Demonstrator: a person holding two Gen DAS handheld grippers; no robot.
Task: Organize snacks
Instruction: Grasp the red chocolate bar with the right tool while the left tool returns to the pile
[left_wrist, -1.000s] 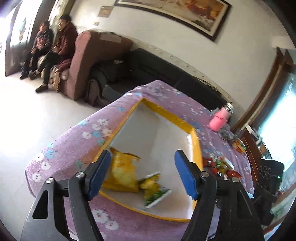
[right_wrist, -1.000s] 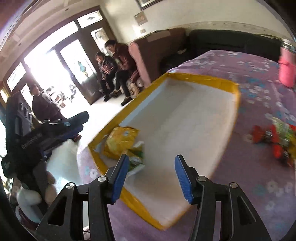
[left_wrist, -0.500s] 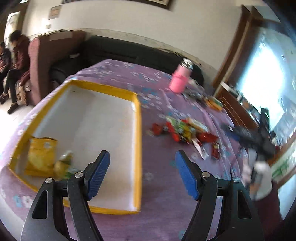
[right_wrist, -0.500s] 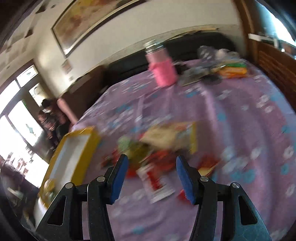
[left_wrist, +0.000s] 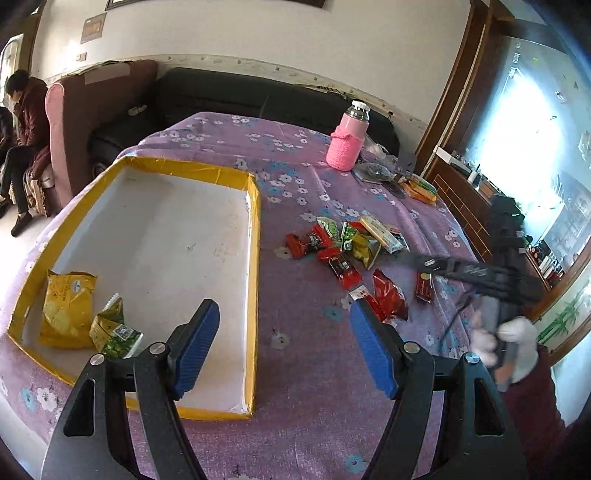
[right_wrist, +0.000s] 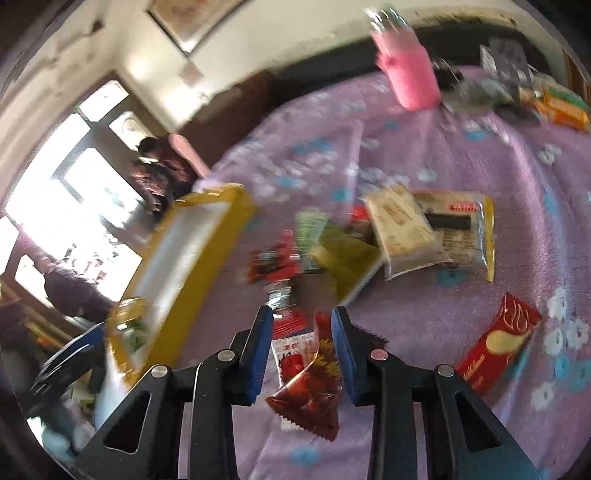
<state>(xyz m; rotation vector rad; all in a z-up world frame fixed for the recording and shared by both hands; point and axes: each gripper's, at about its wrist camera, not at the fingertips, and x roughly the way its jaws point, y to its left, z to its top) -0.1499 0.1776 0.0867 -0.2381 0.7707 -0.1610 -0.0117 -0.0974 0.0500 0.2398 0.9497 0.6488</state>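
A white tray with a yellow rim (left_wrist: 255, 236) lies on the purple flowered cloth and holds a yellow packet (left_wrist: 66, 302) and a green-yellow packet (left_wrist: 114, 332). Several snack packets (left_wrist: 343, 247) lie in a loose pile right of the tray. My left gripper (left_wrist: 284, 343) is open and empty above the tray's near right edge. My right gripper (right_wrist: 301, 347) is partly closed, its jaws on either side of a dark red packet (right_wrist: 310, 391) without clear contact. The tray (right_wrist: 207, 236) also shows in the blurred right wrist view, as does a red packet (right_wrist: 498, 343) to the right.
A pink-sleeved bottle (left_wrist: 349, 138) stands at the far side of the table beside small clutter and orange packets (left_wrist: 419, 188). A black sofa (left_wrist: 236, 99) and a brown armchair (left_wrist: 96, 96) lie beyond. A person (left_wrist: 26, 122) sits far left.
Both grippers have swung right from the tray to the snack pile. The right gripper has dropped low over the dark red packet and its jaws have narrowed around it.
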